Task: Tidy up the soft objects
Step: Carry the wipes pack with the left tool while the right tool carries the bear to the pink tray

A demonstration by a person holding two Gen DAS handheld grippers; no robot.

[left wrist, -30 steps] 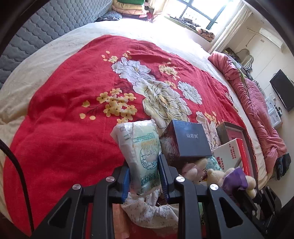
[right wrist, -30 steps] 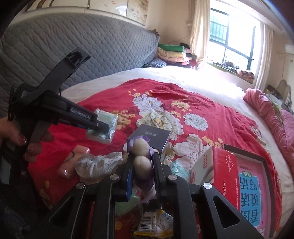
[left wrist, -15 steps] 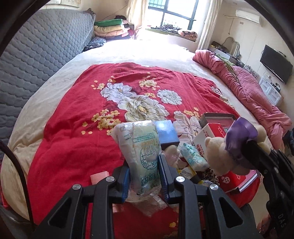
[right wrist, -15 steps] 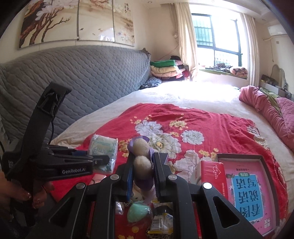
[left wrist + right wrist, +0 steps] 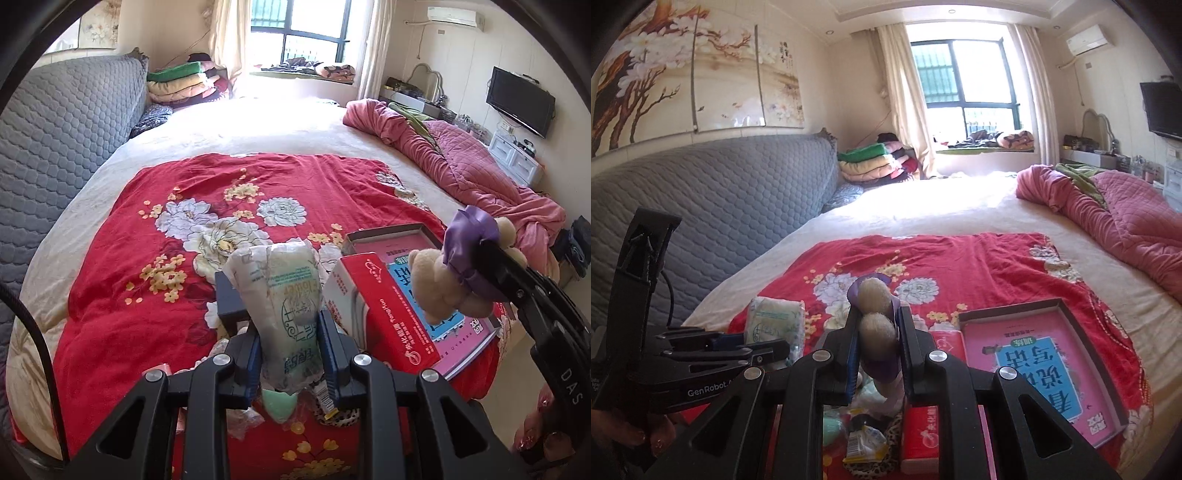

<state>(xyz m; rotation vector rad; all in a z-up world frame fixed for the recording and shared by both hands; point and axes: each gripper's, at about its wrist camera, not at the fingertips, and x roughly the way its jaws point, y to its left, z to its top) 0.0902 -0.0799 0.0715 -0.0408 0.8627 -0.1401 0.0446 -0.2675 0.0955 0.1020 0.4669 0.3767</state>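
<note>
Left gripper (image 5: 290, 345): jaws narrowed onto a clear plastic tissue pack (image 5: 282, 295), pads pressing both sides, pack standing upright between them. Grip unchanged from a second ago.

Right gripper (image 5: 875, 341): jaws clamped on a cream plush bear (image 5: 873, 314) wearing a purple bow (image 5: 467, 236); same hold as before.

Both tools are higher than a second ago. Then the views looked steeply down at the red floral blanket (image 5: 155, 229); now window, curtains and wall painting fill the upper frame.

The pile is left below: red tissue box (image 5: 384, 310), pink book in its tray (image 5: 1039, 354), mint-green soft item (image 5: 279, 404), leopard-print piece (image 5: 886, 448). A dark box (image 5: 231, 301) sits behind the held pack, partly hidden; probably the one seen earlier.
</note>
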